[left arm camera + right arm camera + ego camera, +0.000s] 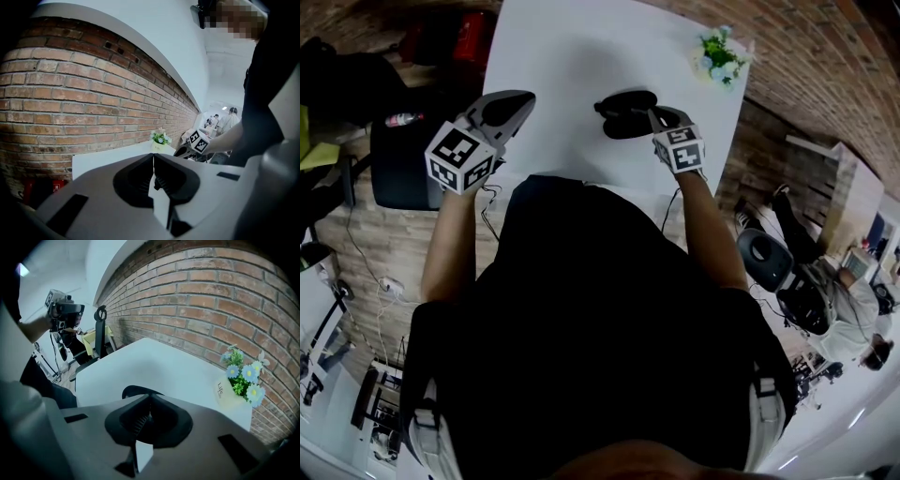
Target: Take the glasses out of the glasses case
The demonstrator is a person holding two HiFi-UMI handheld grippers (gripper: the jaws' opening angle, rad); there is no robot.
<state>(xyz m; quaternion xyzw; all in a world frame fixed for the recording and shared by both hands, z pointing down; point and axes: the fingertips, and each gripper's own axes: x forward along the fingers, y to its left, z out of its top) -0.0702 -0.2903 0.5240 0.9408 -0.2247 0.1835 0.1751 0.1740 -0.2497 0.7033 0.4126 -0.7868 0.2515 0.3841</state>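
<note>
Head view: flowerpot [720, 58] beyond glasses case [624, 114]

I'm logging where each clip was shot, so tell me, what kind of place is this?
Most likely an office or lab workroom, judging by three things: a white table set against a bare brick wall, an office chair beside the table, and other people farther back in the room.

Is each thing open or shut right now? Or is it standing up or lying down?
Grey left gripper: jaws shut, nothing between them.
Grey right gripper: jaws shut, nothing between them, tips close to the case.
Black oval glasses case: lying on the white table; cannot tell if it is open or closed.
Small pot of blue and white flowers: standing upright at the table's corner.
</note>
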